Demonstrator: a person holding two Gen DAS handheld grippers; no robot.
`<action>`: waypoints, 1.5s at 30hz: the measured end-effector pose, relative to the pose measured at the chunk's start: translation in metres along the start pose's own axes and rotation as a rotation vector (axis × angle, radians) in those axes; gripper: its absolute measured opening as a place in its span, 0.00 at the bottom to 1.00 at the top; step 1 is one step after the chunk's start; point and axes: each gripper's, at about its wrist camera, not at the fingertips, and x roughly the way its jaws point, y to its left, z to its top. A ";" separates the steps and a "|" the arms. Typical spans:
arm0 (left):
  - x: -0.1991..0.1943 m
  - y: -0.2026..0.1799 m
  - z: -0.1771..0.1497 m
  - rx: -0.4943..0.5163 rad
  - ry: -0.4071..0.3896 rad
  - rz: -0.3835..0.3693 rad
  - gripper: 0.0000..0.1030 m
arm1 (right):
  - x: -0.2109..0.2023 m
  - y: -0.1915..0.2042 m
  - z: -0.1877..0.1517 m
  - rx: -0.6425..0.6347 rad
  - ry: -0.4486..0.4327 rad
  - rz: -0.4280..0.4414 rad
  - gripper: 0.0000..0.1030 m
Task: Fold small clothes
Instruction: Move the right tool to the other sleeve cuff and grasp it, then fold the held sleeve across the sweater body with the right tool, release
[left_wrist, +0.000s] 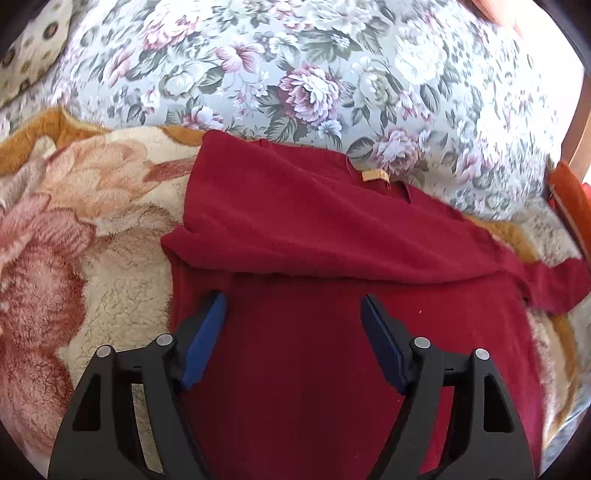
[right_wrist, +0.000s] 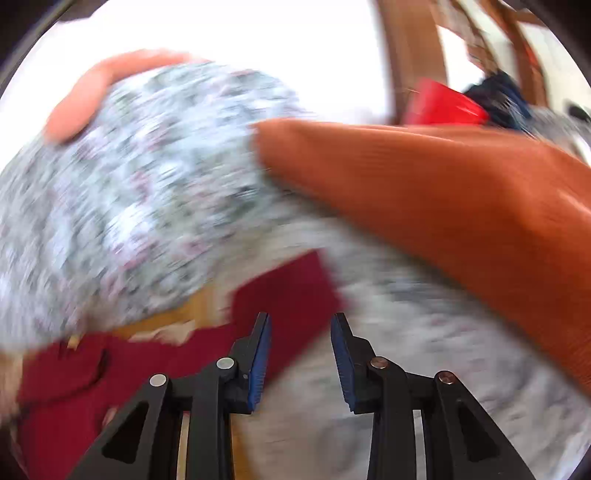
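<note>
Red garment (left_wrist: 332, 236): partly folded on the fleece blanket (left_wrist: 92, 229), folded edge running across it, its far edge against the floral pillow (left_wrist: 314, 74); my left gripper (left_wrist: 293, 306) gapes wide above its lower panel, gripping nothing; my right gripper (right_wrist: 301, 325), blurred, half-open and empty beside the sleeve edge (right_wrist: 288, 288); orange cloth (right_wrist: 443, 192) crowds the right.

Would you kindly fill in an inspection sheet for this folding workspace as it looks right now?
Surface: plush floral blanket, with a flowered bedcover beyond it.
Job's things: dark red garment lying flat, top part folded down, tan label showing.
Clutter: orange ribbed cloth to the right; a red item and dark blue fabric behind it, blurred.
Grippers: left gripper open over the garment, nothing between its pads; right gripper open, empty, at a garment edge.
Cables: nothing seen.
Surroundings: wooden frame; spotted pillow.
</note>
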 end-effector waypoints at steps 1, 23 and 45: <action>0.001 -0.001 -0.001 0.010 0.001 0.011 0.74 | 0.004 -0.010 0.004 0.027 0.020 0.011 0.32; 0.000 0.002 0.000 -0.006 -0.005 -0.008 0.75 | 0.016 0.112 -0.013 0.005 0.057 0.459 0.06; -0.029 -0.017 0.008 0.011 -0.094 -0.086 0.75 | 0.036 0.374 -0.160 -0.304 0.340 0.668 0.38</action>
